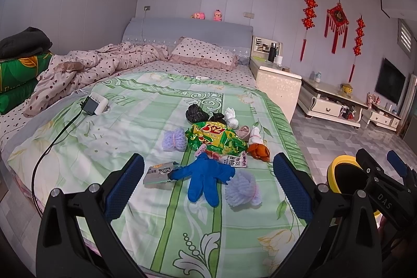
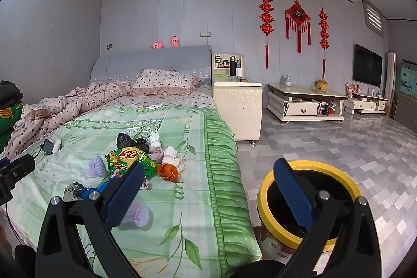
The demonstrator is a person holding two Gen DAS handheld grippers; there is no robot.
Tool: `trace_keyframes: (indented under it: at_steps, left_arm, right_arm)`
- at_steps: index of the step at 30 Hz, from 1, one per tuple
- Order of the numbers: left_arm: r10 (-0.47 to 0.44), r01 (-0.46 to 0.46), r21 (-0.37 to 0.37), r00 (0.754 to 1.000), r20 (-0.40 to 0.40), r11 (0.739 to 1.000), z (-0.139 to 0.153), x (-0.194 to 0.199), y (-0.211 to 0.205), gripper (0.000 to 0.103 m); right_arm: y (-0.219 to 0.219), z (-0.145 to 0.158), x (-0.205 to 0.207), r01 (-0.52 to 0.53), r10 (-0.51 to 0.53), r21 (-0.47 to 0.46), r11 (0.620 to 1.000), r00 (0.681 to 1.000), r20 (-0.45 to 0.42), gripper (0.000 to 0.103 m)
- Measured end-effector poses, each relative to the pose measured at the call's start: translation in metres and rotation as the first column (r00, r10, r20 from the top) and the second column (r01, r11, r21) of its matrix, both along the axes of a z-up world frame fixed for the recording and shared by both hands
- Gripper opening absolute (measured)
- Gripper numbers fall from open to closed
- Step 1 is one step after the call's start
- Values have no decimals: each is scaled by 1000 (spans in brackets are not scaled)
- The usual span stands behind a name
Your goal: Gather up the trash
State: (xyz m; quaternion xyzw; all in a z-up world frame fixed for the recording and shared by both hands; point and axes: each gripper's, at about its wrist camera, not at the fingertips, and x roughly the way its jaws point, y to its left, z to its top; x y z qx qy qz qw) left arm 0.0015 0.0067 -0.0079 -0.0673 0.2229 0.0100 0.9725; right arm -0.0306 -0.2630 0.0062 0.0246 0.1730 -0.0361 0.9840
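On the green floral bedspread [image 1: 146, 121] of the bed, a cluster of trash lies near the foot end. The left hand-held gripper [image 1: 208, 184] hangs above it with its blue-padded jaws wide apart and nothing between them. In the left wrist view a blue glove [image 1: 206, 177] lies flat just ahead of the jaws, with a grey printed packet [image 1: 157, 172] touching it at 9 o'clock and a pale lavender foam net [image 1: 242, 190] just beside it at 4 o'clock. At 12 o'clock from the glove sits a green and yellow snack bag [image 1: 216, 138]; a second lavender foam net [image 1: 174, 138] lies at its 9 o'clock, an orange crumpled wrapper [image 1: 259, 151] at its 4 o'clock, and black crumpled bags [image 1: 195, 112] beyond it. White wadded tissue [image 1: 232, 119] rests at 3 o'clock from the black bags. The right hand-held gripper [image 2: 208, 189] is also held open and empty, straddling the bed edge. A yellow-rimmed bin [image 2: 310, 202] stands on the tiled floor [image 2: 338, 142] just beside the bed, at 3 o'clock from the trash, its interior dark.
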Motion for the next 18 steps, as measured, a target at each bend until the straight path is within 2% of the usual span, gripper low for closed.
trace_keyframes:
  at_steps: [18]
  left_arm:
    - [0, 0, -3, 1000, -2, 1000, -1, 0, 0, 95]
  right_arm:
    - [0, -7, 4, 2, -2, 4, 1000, 1000, -7, 96]
